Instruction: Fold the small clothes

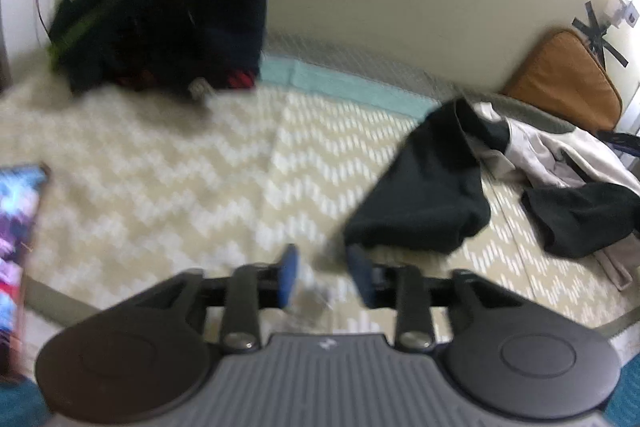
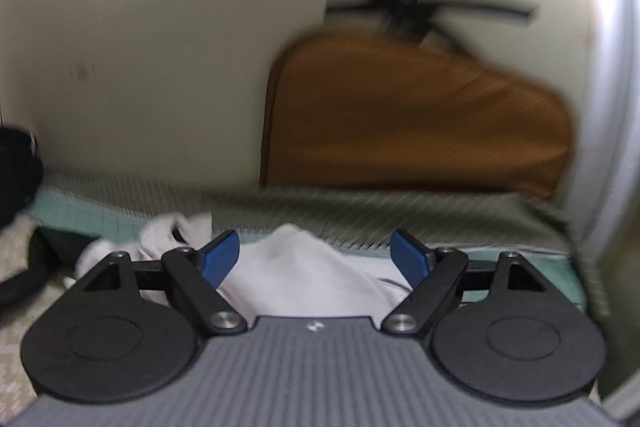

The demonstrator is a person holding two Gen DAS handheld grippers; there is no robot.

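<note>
left gripper (image 1: 324, 277): a bit open, holds nothing | right gripper (image 2: 316, 259): wide open above crumpled white cloth (image 2: 304, 279) | risk: blurry; may grab two layers.

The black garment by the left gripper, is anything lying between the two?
Nothing visible does. The left gripper has open, empty jaws just short of the black garment, with only bare zigzag mat between them.

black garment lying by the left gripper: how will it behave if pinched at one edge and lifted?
Probably floppy: the black garment lies crumpled in soft folds on the zigzag mat. Likely light, being thin fabric. Lifted by one edge, it would probably hang and drag rather than hold its shape.
</note>
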